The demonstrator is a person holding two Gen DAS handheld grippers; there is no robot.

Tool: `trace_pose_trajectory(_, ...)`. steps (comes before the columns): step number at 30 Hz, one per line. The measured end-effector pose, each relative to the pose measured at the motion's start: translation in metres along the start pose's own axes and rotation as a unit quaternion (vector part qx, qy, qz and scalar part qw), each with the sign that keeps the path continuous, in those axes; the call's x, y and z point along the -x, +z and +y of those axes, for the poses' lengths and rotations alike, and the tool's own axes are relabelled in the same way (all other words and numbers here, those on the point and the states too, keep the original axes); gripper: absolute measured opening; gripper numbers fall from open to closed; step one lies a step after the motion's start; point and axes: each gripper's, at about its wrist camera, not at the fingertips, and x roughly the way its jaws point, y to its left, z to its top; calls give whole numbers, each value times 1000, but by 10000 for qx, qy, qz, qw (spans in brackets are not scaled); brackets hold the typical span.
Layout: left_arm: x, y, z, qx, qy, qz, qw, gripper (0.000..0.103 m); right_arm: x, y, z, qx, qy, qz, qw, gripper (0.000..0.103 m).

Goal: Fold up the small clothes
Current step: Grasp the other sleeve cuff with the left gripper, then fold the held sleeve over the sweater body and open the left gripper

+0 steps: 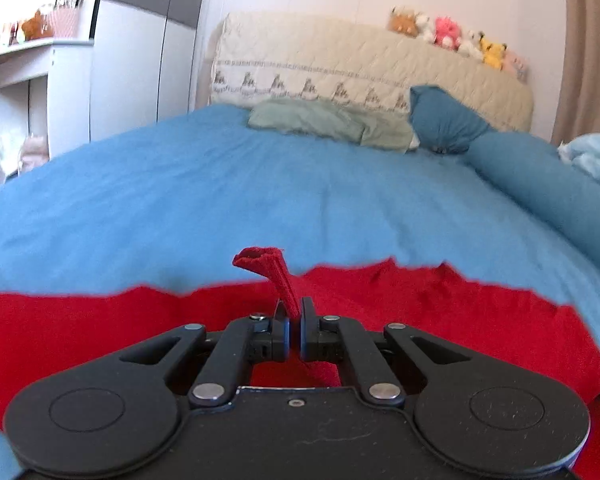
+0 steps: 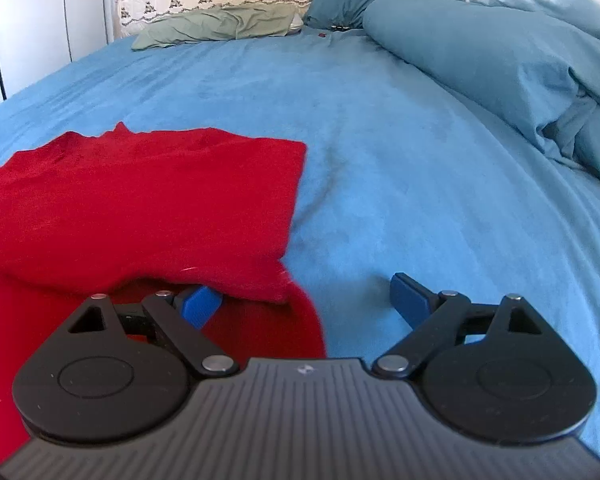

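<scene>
The left gripper (image 1: pixel 294 312) is pinching a ribbed edge of the red garment (image 1: pixel 100 320), which is lying spread on the blue bedsheet (image 1: pixel 220 184); the right gripper (image 2: pixel 306 300) is resting released, straddling the garment's folded corner.

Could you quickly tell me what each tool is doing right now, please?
Left tool: closed, pinching a strip of the red garment.
Right tool: open, holding nothing; its left finger is tucked under a fold of the garment.
</scene>
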Motion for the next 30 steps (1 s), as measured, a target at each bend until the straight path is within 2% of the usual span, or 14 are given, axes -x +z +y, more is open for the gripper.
trace_pose_trajectory(2,-2,-8,3,3,9,69,10000,4,1,-1,-7,84,-399,3,9992,103)
trace_pose_trajectory(7,-3,-25,9,-54,24,506,9987,7,0,-6,-35,-210,-158,201,9995,103)
trace_pose_trajectory(11,17,-29,21,-302,378,709,9963,25,6,-4,-43,34,127,385,9992,103)
trace_pose_trajectory(13,33,-23,24,-484,697,615,9945,38,19,-3,-47,144,223,438,9987,103)
trace_pose_trajectory(14,42,-20,26,-558,740,497,9945,48,28,-4,-44,229,278,374,9986,103)
trace_pose_trajectory(15,50,-18,27,-597,678,384,9952,56,38,-4,-41,306,434,240,9983,103)
trace_pose_trajectory(17,56,-10,22,-631,454,264,9966,61,52,1,-30,300,897,-11,9955,103)
trace_pose_trajectory(20,42,-2,6,-598,164,303,9976,62,49,9,3,233,1443,-212,9890,103)
trace_pose_trajectory(23,22,-4,-9,-559,-45,421,9975,62,30,7,31,407,1541,-220,9870,103)
trace_pose_trajectory(25,9,-10,-12,-556,-160,583,9966,62,12,-3,33,454,1375,59,9894,103)
trace_pose_trajectory(26,3,-11,-15,-589,-159,658,9960,62,7,-8,27,338,1425,81,9892,103)
trace_pose_trajectory(30,-10,-27,-6,-551,-128,932,9940,62,19,-2,16,72,1592,-96,9872,103)
